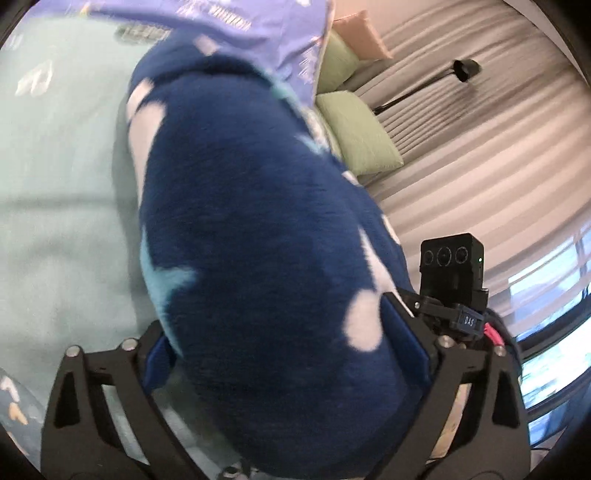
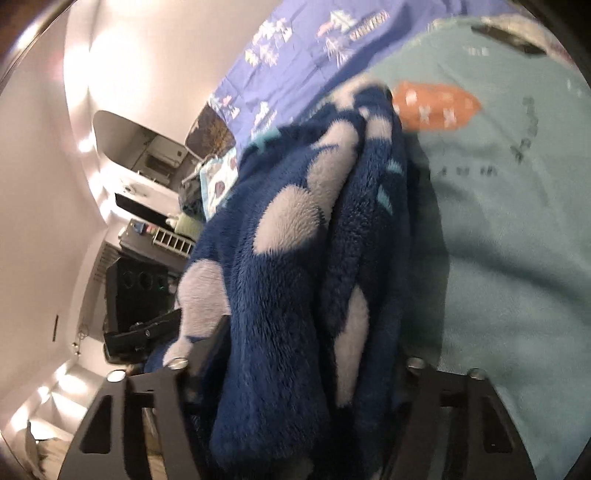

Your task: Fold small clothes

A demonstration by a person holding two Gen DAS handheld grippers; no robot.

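Lying bunched on a pale mint fleece blanket (image 1: 55, 206), the dark-blue plush garment with white and light-blue patches (image 1: 251, 206) fills both wrist views. Left gripper (image 1: 288, 354): jaws spread wide, the garment's bulk between them, blue pads at its flanks; whether they press cannot be told. Right gripper (image 2: 295, 373): jaws straddle hanging folds of the same garment (image 2: 280, 258); grip undeterminable. A lilac printed sheet (image 1: 258, 22) lies beyond.

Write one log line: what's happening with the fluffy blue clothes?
blue fleece garment | on mint blanket | between both hand-held grippers' jaws | fold unfinished
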